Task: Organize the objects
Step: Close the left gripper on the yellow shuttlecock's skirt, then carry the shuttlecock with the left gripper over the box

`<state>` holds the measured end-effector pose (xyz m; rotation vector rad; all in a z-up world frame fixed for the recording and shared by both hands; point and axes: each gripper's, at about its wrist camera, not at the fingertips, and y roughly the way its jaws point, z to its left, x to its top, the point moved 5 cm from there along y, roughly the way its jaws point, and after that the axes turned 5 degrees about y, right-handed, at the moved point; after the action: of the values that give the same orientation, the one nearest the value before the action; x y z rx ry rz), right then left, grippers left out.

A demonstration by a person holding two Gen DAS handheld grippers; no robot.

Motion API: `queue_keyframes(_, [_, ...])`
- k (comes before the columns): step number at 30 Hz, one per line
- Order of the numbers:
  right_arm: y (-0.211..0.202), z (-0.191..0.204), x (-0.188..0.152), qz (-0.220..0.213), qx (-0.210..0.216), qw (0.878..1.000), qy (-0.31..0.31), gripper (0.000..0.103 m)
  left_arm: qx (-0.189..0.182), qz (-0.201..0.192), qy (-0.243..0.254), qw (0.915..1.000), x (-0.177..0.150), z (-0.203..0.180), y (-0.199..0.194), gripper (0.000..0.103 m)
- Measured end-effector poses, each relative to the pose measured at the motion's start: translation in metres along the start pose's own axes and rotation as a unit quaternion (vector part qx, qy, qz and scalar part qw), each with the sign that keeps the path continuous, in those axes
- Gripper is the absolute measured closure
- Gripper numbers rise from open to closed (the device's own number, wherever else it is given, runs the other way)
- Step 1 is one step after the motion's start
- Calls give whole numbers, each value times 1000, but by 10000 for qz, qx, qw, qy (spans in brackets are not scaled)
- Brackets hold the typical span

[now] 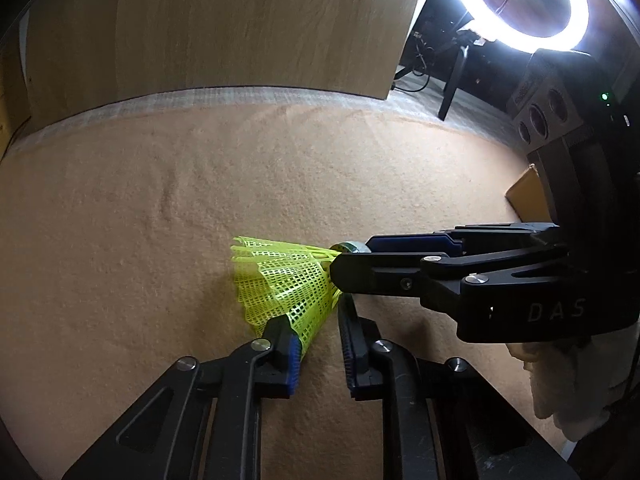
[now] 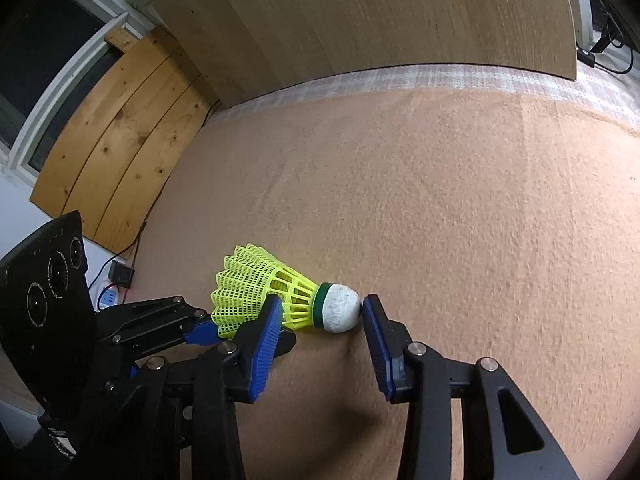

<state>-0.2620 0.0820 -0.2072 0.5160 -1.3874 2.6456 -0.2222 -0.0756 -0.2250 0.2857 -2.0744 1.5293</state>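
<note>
Object: neon-yellow plastic mesh shuttlecock (image 2: 260, 292) with green band and scuffed white cork tip
Pose: lying on its side
Location: resting on tan felt surface (image 2: 440, 208)

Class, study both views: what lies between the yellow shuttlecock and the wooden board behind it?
From the shuttlecock, only bare orange cloth, then a pale woven strip below the wooden board. Both wrist views show it.

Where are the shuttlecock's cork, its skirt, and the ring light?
cork (image 2: 340, 308), right wrist view, on the white rounded nose.
skirt (image 1: 280, 284), left wrist view, on the yellow mesh.
ring light (image 1: 528, 32), left wrist view, on the glowing ring.
</note>
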Motion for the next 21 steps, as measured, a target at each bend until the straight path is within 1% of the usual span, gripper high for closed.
queue_keyframes(1, [-1, 0, -1, 15, 20, 10000, 7, 66, -15, -19, 48, 10000, 1, -3, -1, 91])
queue_keyframes(3, [-4, 1, -2, 23, 48, 10000, 24, 70, -70, -42, 102, 9999, 1, -9, -5, 99])
queue_keyframes(6, [-15, 6, -4, -42, 31, 10000, -34, 72, 3, -83, 279, 9996, 5, -23, -7, 99])
queue_keyframes(8, [-23, 9, -6, -76, -84, 9999, -121, 72, -59, -99, 258, 9996, 6, -29, -10, 99])
queue_keyframes(10, [-32, 7, -9, -117, -55, 9999, -100, 72, -167, -169, 167, 9996, 8, -35, -15, 99])
queue_keyframes(12, [-44, 6, -12, -190, -38, 9998, -85, 72, -163, -223, 232, 9993, 10, -45, -20, 99])
queue_keyframes(15, [-64, 4, -17, -323, -112, 9993, -119, 72, -154, -274, 410, 9987, 16, -66, -26, 99])
queue_keyframes(21, [-113, -13, -28, -607, -266, 9978, -54, 72, -273, -350, 722, 9964, 30, -116, -36, 99])
